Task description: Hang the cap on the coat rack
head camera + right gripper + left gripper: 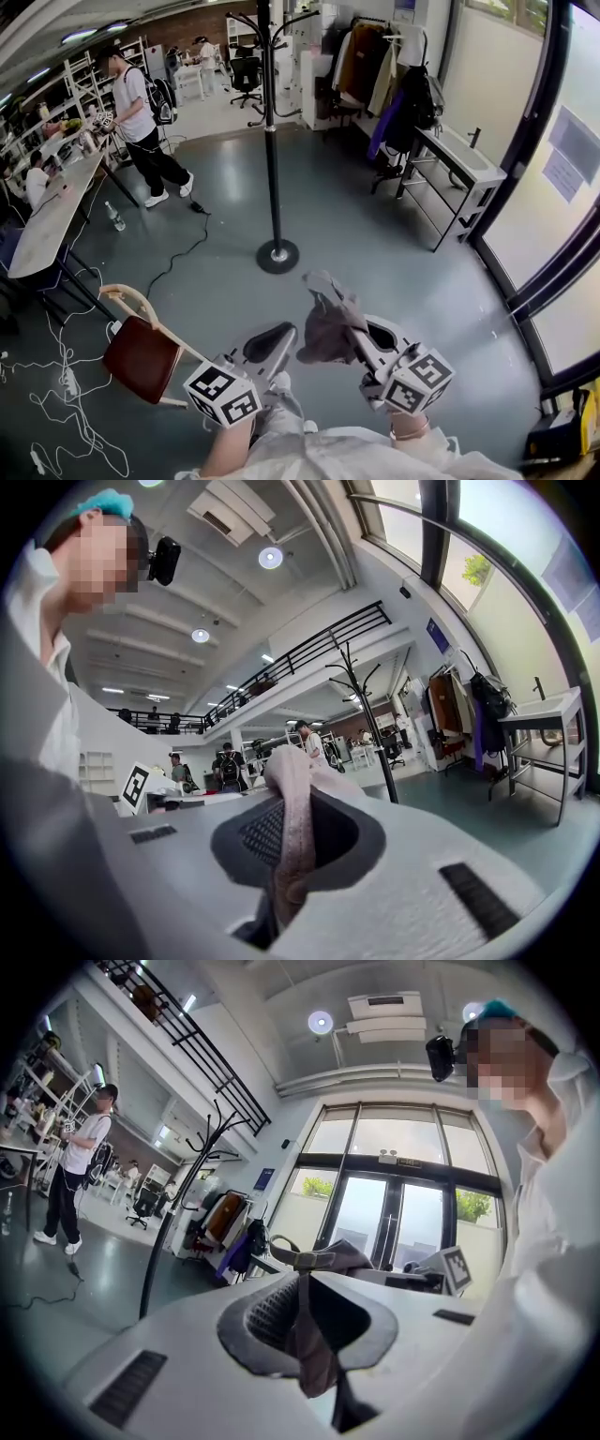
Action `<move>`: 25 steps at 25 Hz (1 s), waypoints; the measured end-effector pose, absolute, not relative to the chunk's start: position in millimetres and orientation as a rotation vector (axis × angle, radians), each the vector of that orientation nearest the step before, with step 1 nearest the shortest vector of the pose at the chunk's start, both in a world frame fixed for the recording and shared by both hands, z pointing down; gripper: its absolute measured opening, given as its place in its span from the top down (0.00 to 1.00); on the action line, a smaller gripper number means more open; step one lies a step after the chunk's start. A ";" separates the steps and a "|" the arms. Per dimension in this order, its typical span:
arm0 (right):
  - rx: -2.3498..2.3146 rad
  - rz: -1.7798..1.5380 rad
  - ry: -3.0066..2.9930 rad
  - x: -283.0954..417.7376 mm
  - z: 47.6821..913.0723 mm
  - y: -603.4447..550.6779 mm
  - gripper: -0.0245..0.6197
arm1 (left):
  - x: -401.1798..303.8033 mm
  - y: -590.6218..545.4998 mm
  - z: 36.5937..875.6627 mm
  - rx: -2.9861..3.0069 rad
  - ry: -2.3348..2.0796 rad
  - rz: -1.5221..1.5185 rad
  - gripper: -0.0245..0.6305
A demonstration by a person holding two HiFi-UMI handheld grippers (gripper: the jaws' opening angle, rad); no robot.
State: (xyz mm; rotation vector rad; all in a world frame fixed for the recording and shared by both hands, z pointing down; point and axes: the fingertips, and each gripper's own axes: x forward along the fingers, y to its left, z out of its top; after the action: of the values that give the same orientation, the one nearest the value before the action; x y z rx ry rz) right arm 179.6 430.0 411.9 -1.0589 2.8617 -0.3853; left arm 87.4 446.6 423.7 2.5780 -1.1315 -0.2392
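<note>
Well short of the coat rack (271, 141), the unhung cap (323, 330) is clamped between left tongs (279, 337) and right tongs (361, 337).

Grey-green floor (375, 234) spreads below my left claw (279, 336) and right claw (349, 328). Straight ahead of both, the coat rack (271, 141) stands on its round base. Just left of my left claw sits a wooden chair (141, 354). A black cable (178, 258) trails beyond it, and white cables (66, 375) lie tangled further left.
</note>
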 end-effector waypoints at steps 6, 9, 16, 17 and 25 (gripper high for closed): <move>-1.017 -0.361 2.858 139.6 403.5 368.0 0.94 | 45.9 381.8 406.3 2.623 -1.183 -0.274 0.90; -0.990 -0.323 2.862 121.8 394.6 336.1 0.94 | 34.4 347.5 394.1 2.653 -1.182 -0.283 0.90; -1.029 -0.259 2.824 74.7 376.8 269.0 0.94 | -8.4 279.6 376.3 2.708 -1.145 -0.299 0.90; -1.039 -0.248 2.824 67.8 376.2 261.3 0.94 | -14.9 270.9 374.5 2.712 -1.145 -0.304 0.90; -1.101 -0.202 2.796 46.2 380.3 209.7 0.94 | -28.3 213.9 376.9 2.717 -1.122 -0.270 0.90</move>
State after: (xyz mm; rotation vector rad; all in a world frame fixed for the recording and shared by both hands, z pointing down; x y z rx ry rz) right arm 46.2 209.7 380.3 -1.1011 2.7956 -0.2023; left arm -28.3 213.9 376.9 2.7171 -1.1222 -0.2703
